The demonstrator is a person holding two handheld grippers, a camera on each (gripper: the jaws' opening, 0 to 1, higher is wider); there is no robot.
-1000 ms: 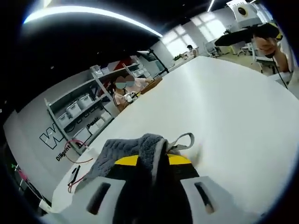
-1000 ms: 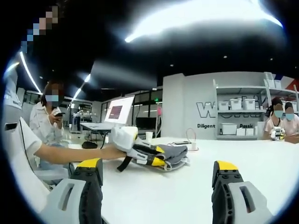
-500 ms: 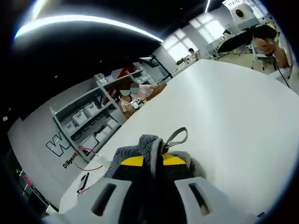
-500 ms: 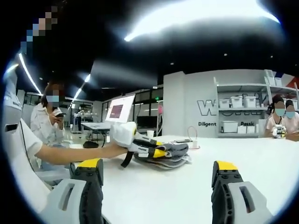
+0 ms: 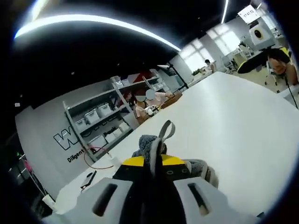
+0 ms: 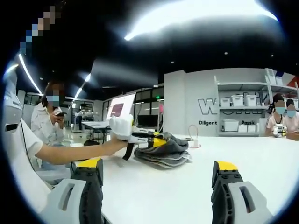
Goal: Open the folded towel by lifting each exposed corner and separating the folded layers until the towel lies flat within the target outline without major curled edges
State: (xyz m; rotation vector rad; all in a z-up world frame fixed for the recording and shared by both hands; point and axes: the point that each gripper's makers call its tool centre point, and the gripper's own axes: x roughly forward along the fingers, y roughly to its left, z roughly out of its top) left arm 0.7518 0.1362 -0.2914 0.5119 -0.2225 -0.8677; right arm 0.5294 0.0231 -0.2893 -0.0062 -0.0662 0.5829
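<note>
Low in the left gripper view, the left gripper [image 5: 152,175] pinches a fold of the grey towel [image 5: 150,148] between its yellow-tipped jaws; the cloth bunches up above the jaw tips and a grey hanging loop [image 5: 165,130] stands over it near mid-frame. At centre-left of the right gripper view that same left gripper [image 6: 140,138], carried by a person's hand [image 6: 117,142], holds one layer of the towel [image 6: 163,151] raised, while the rest of the towel lies in a folded heap on the white bench [image 6: 187,186]. Across the bottom of the right gripper view the right gripper [image 6: 159,179] has its jaws spread wide with nothing between them, well short of the towel, which lies beyond and between the jaws.
</note>
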